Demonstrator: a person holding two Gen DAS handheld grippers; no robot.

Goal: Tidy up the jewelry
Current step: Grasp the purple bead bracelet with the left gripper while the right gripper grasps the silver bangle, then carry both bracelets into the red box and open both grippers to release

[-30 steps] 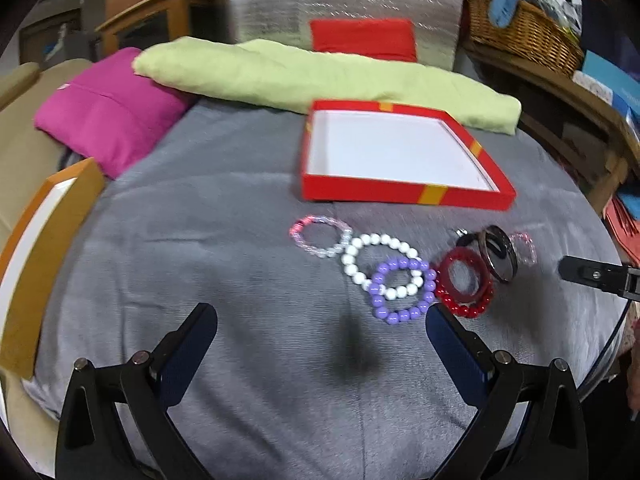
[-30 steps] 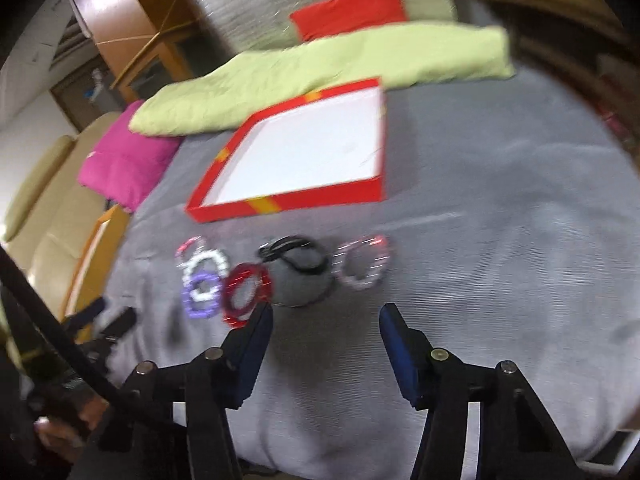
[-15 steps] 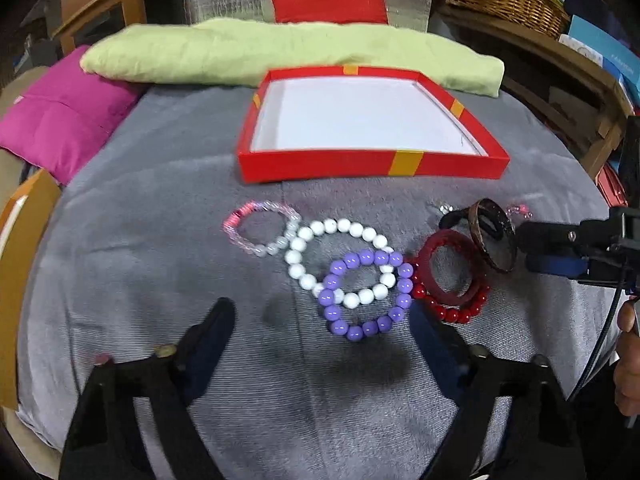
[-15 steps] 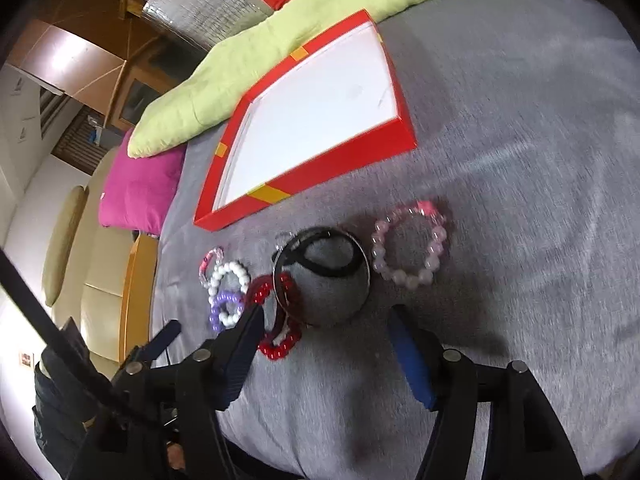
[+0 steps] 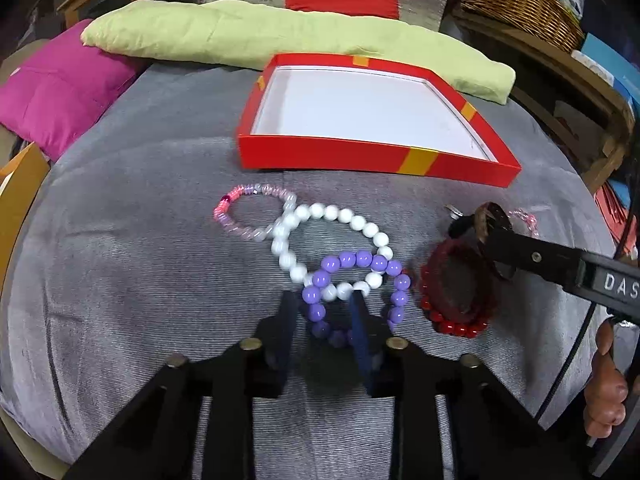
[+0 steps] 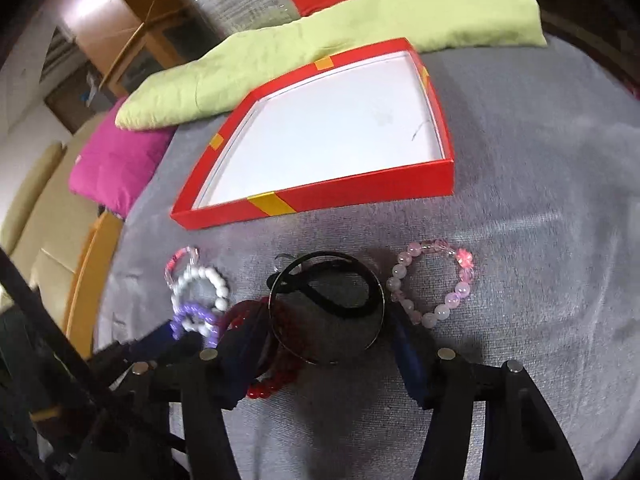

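Observation:
Several bracelets lie on a grey cloth before an empty red box (image 5: 320, 156) with a white inside. My left gripper (image 5: 322, 308) has its jaws narrowed around the near side of the purple bead bracelet (image 5: 356, 260), which overlaps a white bead bracelet (image 5: 332, 214). My right gripper (image 6: 326, 330) is open, its fingers straddling a dark metal bangle (image 6: 328, 308) that lies over a red bead bracelet (image 6: 272, 388). A pale pink bead bracelet (image 6: 436, 280) lies just right of the bangle. A pink and clear bracelet (image 5: 252, 210) lies at the left end of the row.
A long green cushion (image 5: 280, 36) lies behind the box and a magenta cushion (image 5: 56, 88) lies at the left. A wicker basket (image 5: 520, 0) stands on a wooden shelf at the right. An orange box edge (image 5: 16, 196) sits at the cloth's left side.
My left gripper has moved down and forward and narrowed from wide open onto the purple bracelet. My right gripper has come forward and lower over the dark bangle.

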